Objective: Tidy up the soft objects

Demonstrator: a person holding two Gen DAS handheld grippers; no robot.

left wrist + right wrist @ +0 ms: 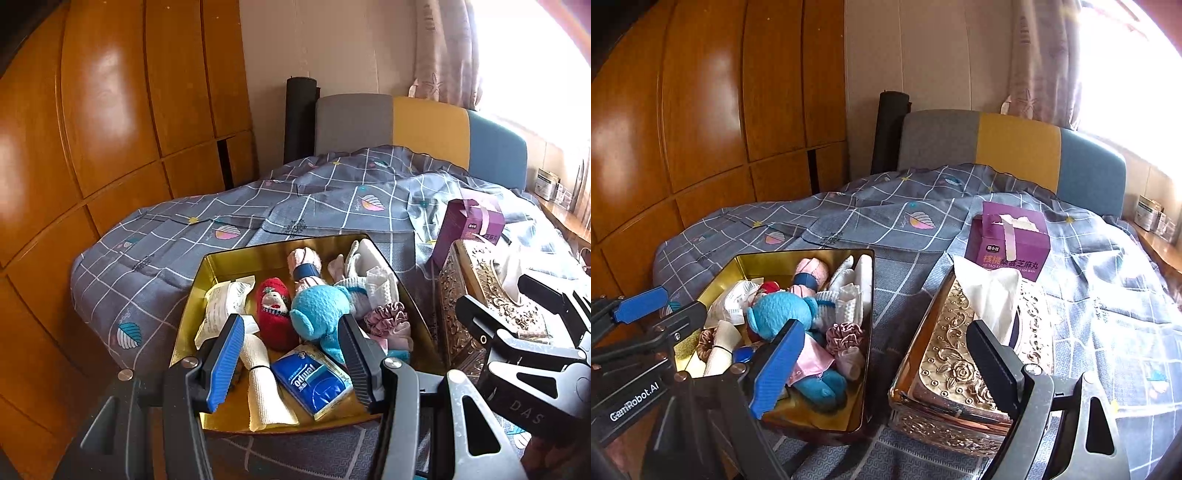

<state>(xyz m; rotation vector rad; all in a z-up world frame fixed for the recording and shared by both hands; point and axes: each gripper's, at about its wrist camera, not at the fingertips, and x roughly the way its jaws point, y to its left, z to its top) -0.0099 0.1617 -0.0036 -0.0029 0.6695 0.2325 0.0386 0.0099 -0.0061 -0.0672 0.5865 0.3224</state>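
Both grippers empty, jaws apart: left gripper (291, 354) hovered over gold tin (221, 264) of soft things; right gripper (886, 373), jaws wider, straddled ornate tissue box (945, 354), right of tin. Best centred, then closed gently.

Gold-lined metal tin (236, 258) w/ fluffy sky-blue plush toy (319, 314), red knit sock w/ white face (271, 306), blue-white tissue pack (312, 380), mauve scrunchie (388, 317), cream rolled cloth (264, 384). Embossed gold floral tissue box (945, 354), white tissue. Purple carton (1008, 240). Bed quilt (886, 218) grey, white grid, pink/teal leaf print. Headboard (1015, 147) grey, yellow, blue.
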